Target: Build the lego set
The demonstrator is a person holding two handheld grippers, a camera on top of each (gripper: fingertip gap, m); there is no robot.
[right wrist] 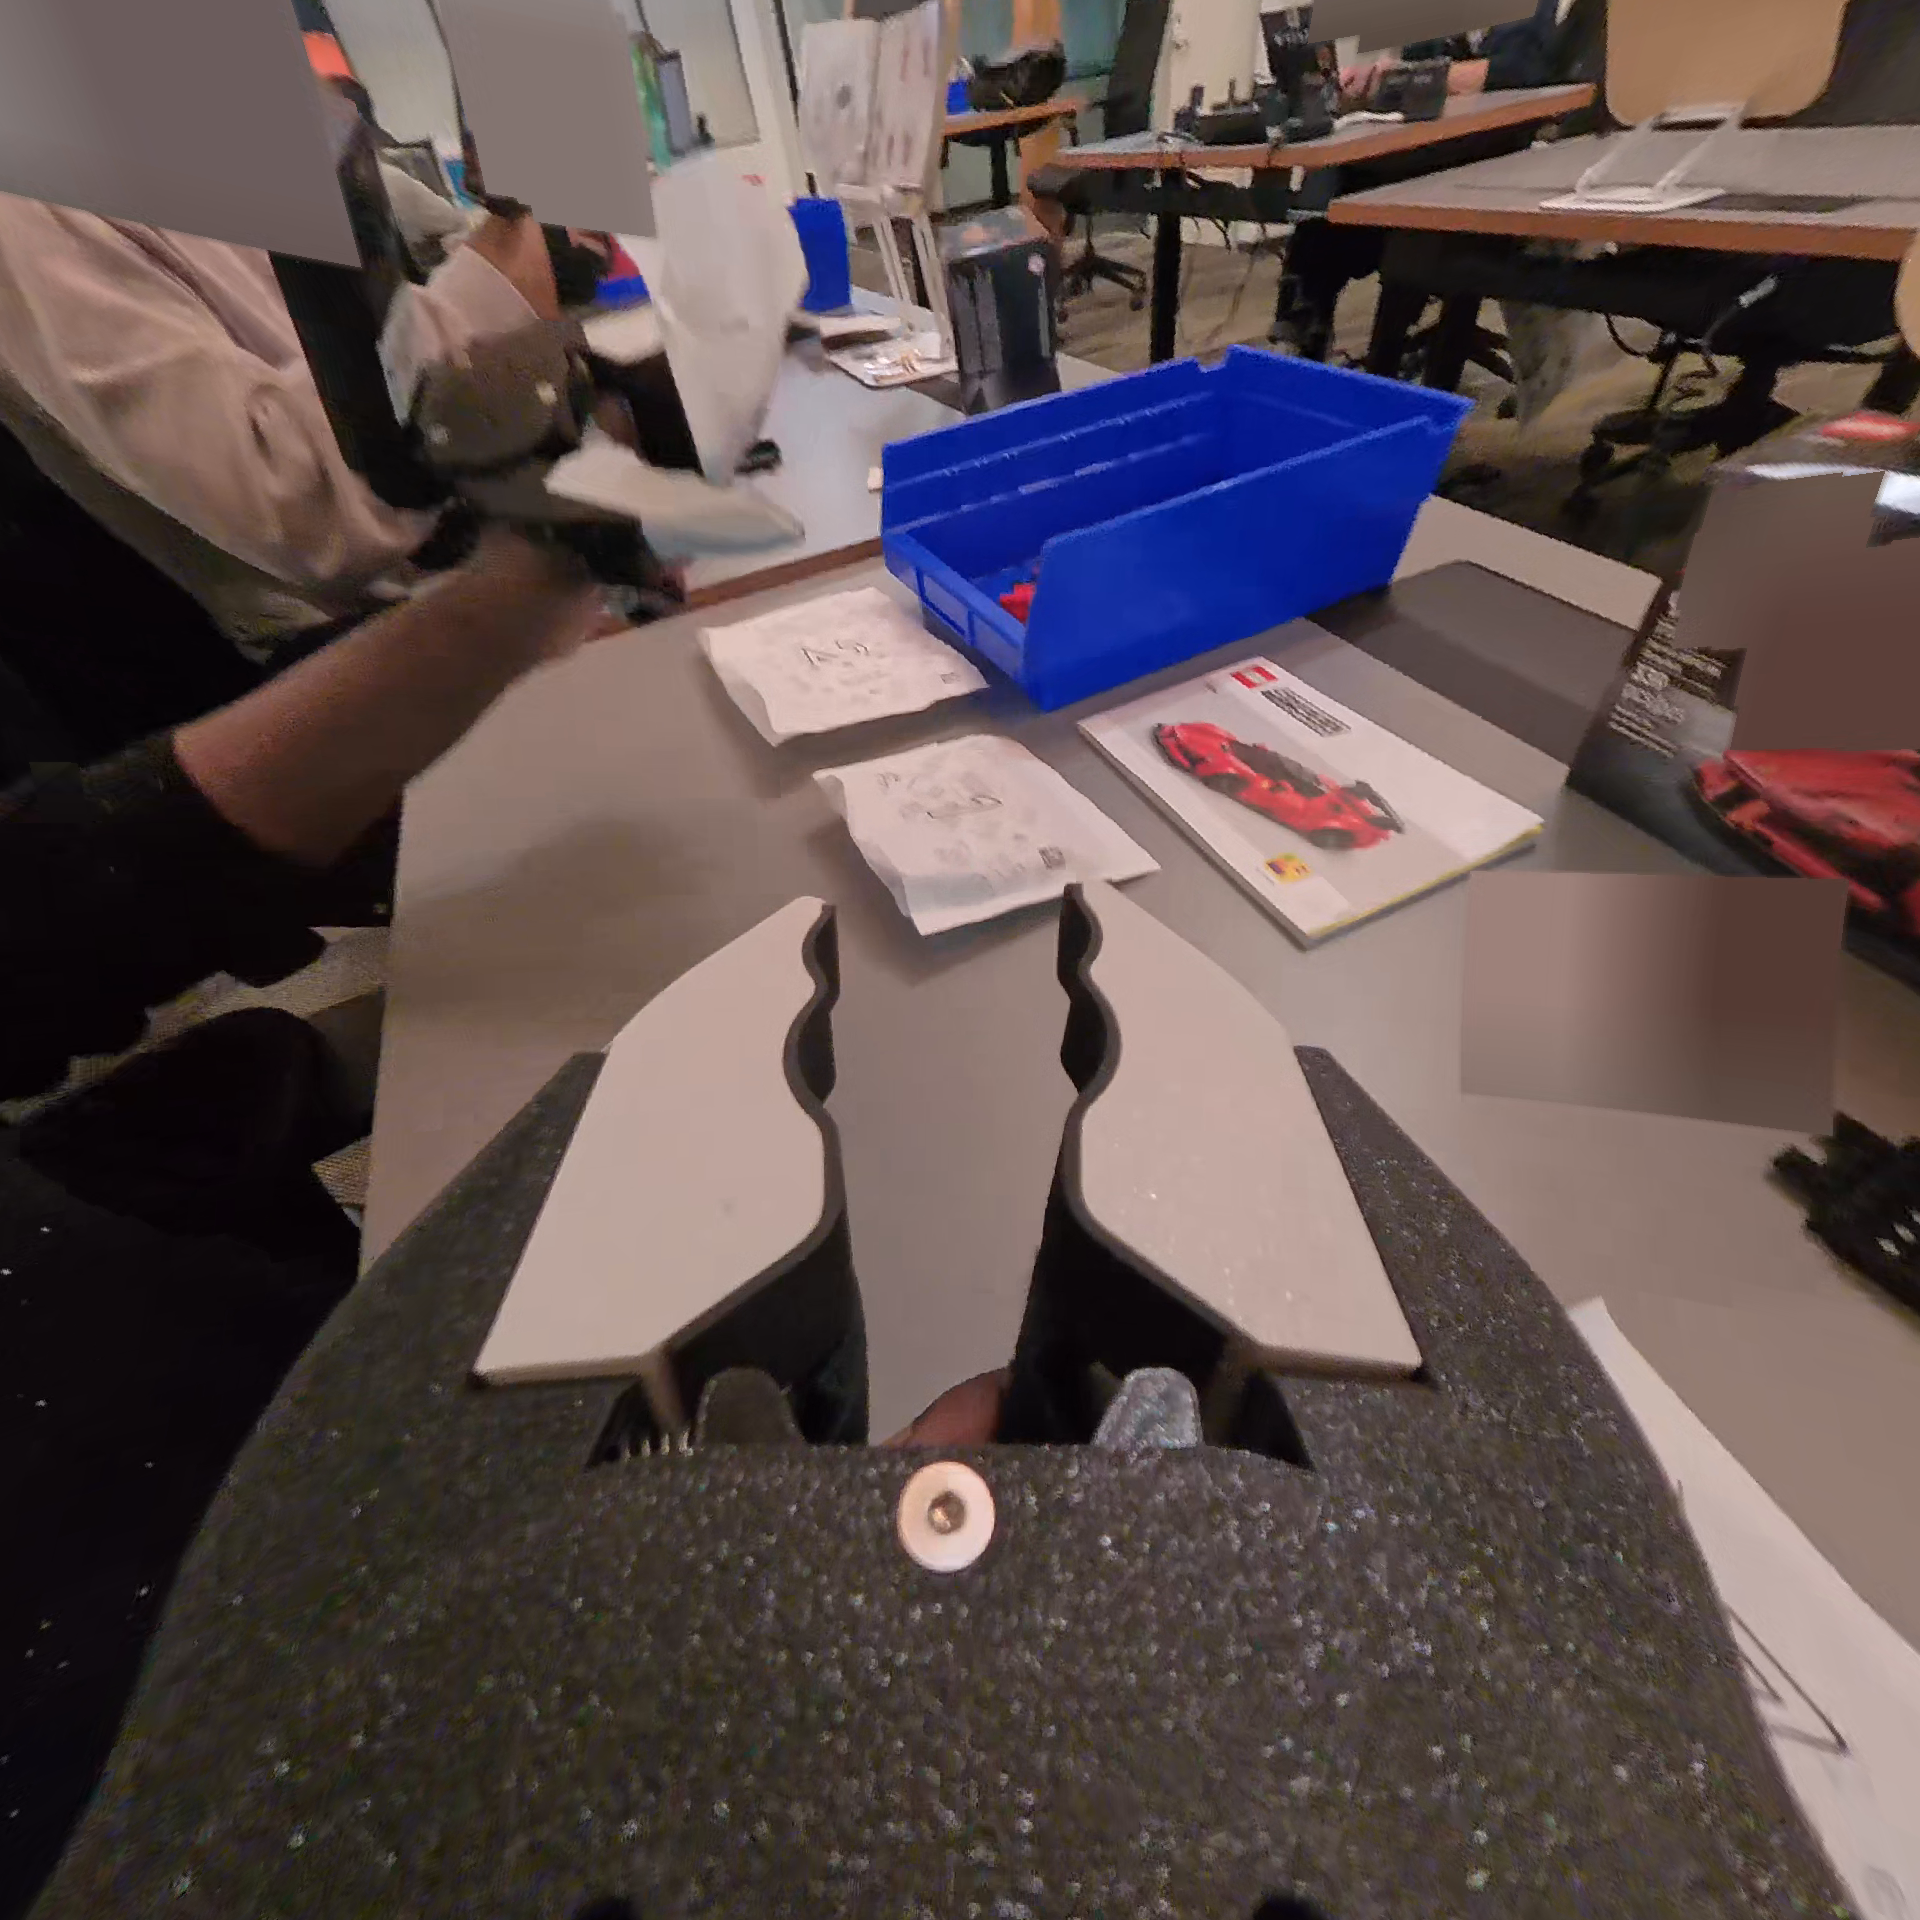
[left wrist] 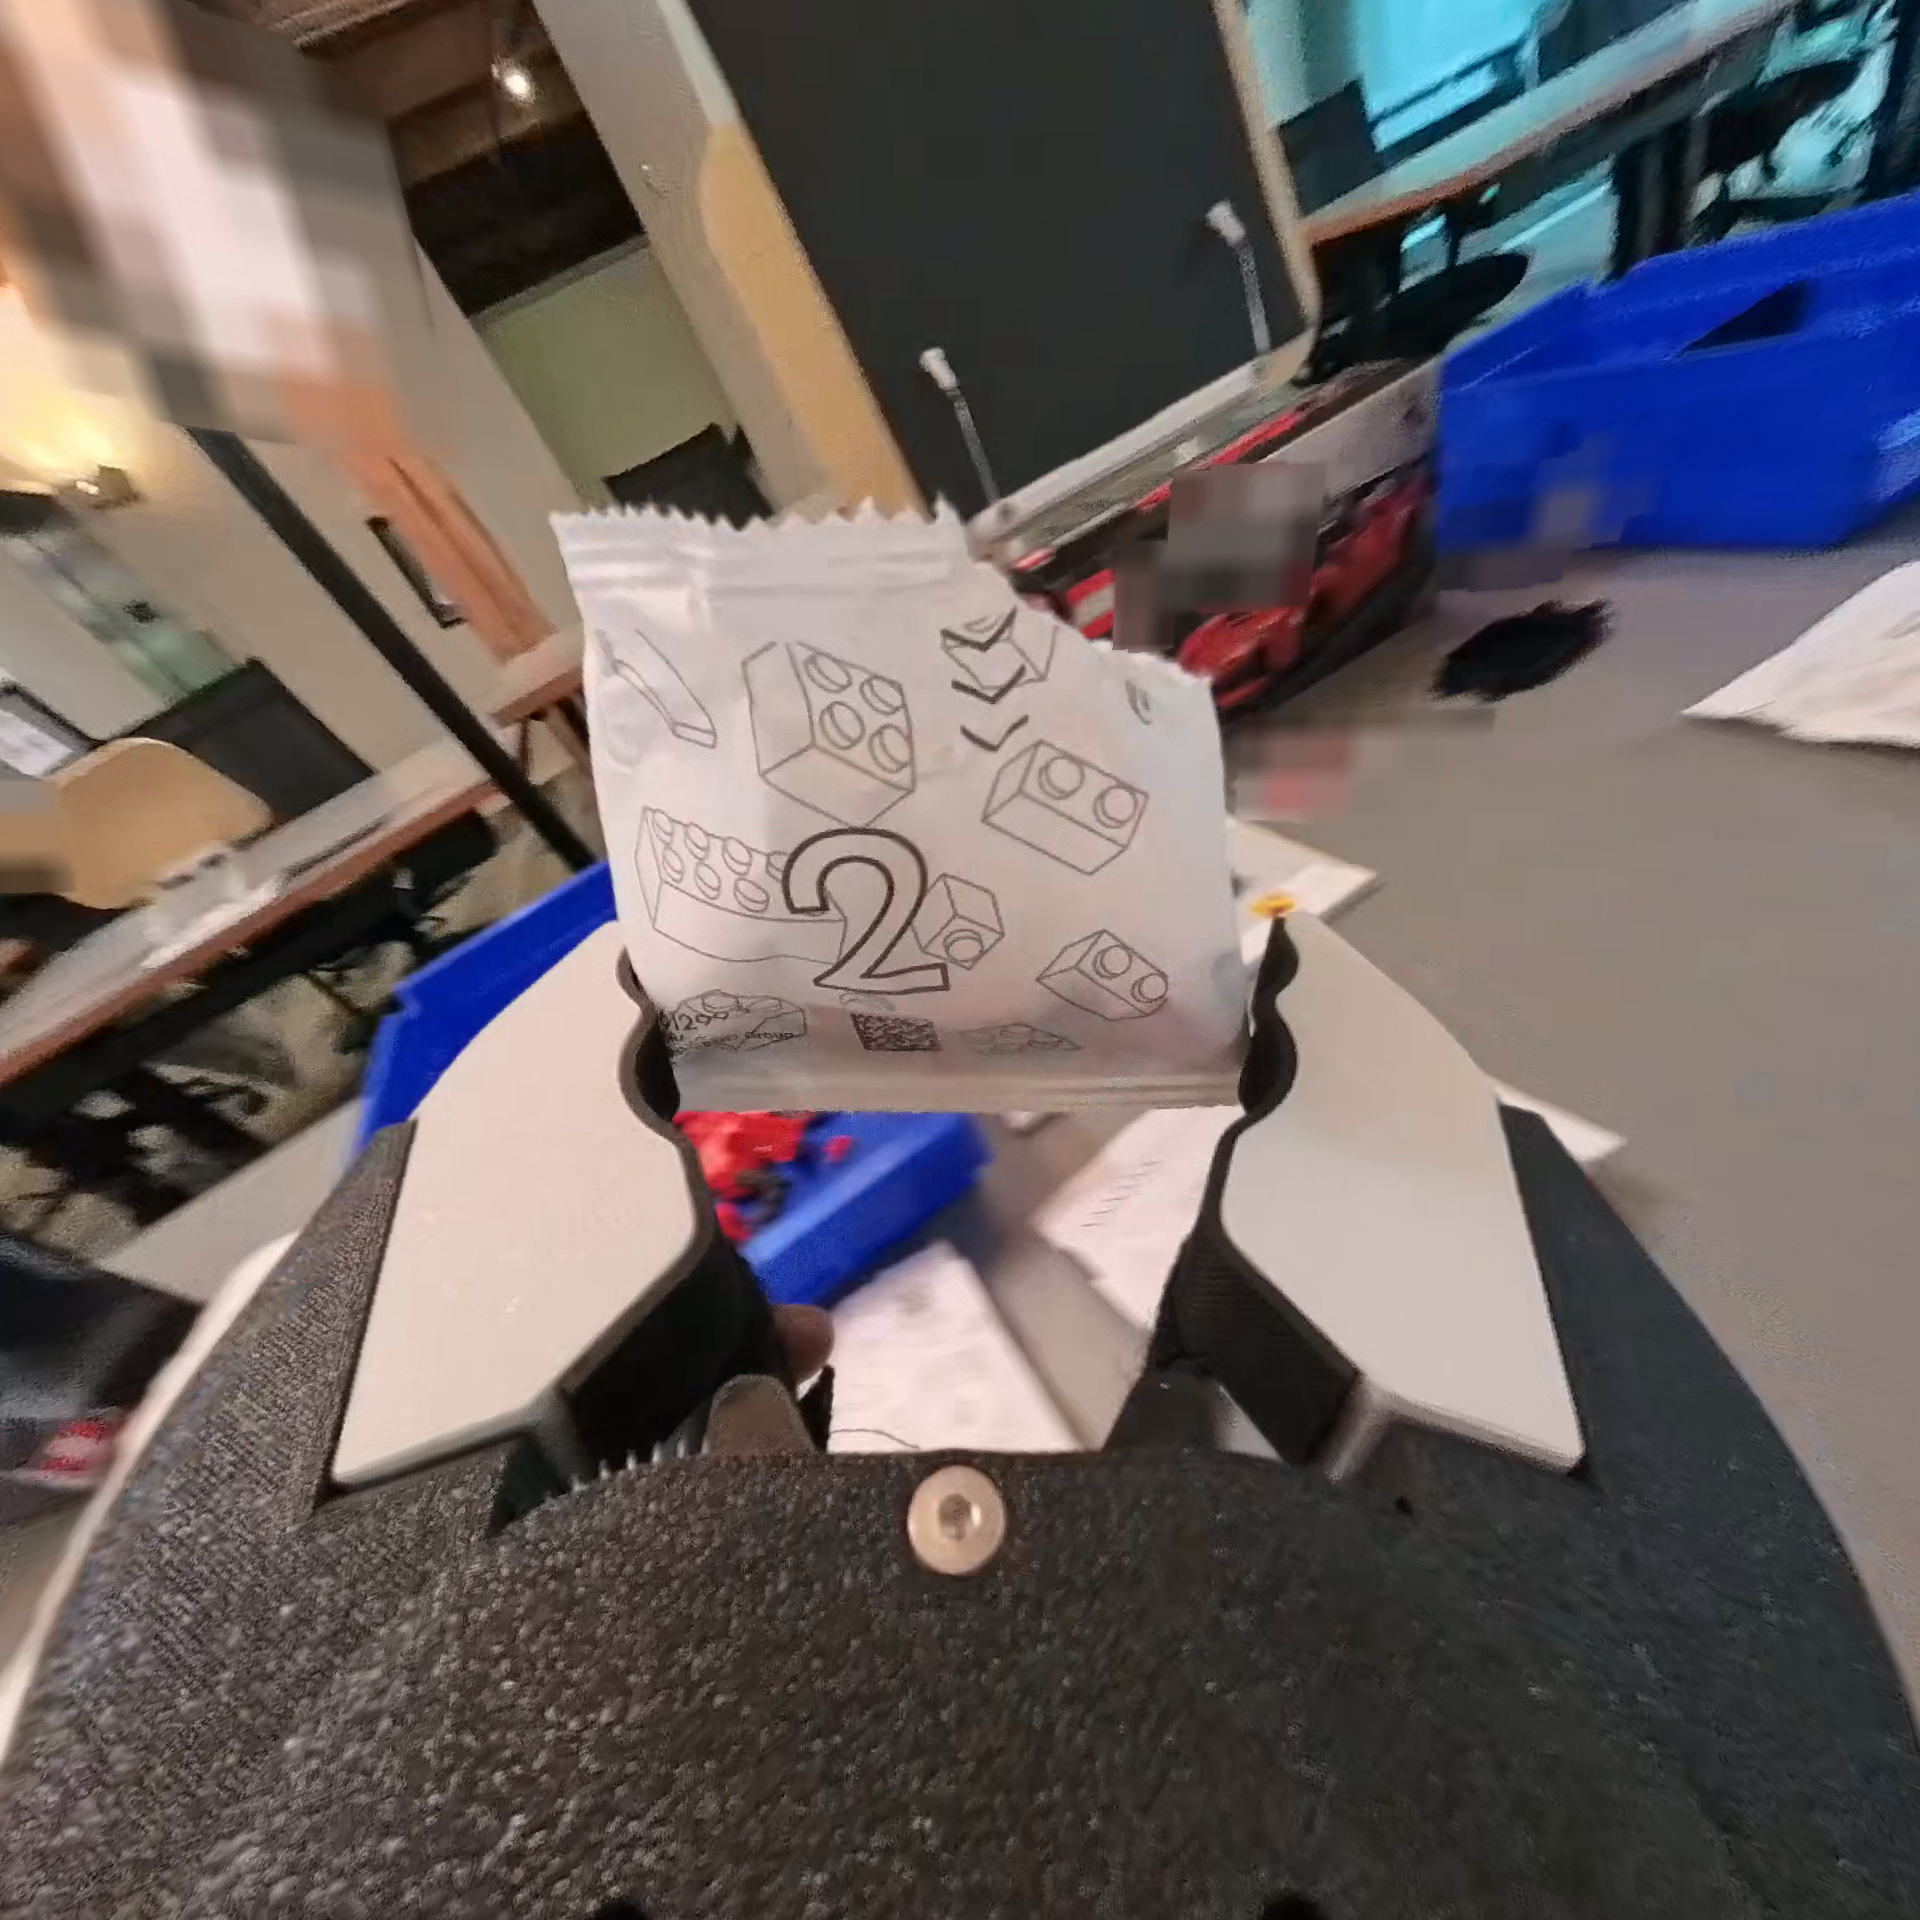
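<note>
While the left gripper (left wrist: 951,1023) is clamped across the bottom edge of a white paper bag (left wrist: 894,821) with a torn top corner, held upright above the grey table (left wrist: 1558,987), the right gripper (right wrist: 945,997) hovers with jaws apart and bare. Beyond it lie two flat white bags (right wrist: 977,831), a booklet (right wrist: 1309,790) to their right, then a blue bin (right wrist: 1174,520).

Printed writing stands on the white paper bag (left wrist: 904,810) and the booklet (right wrist: 1309,790).
</note>
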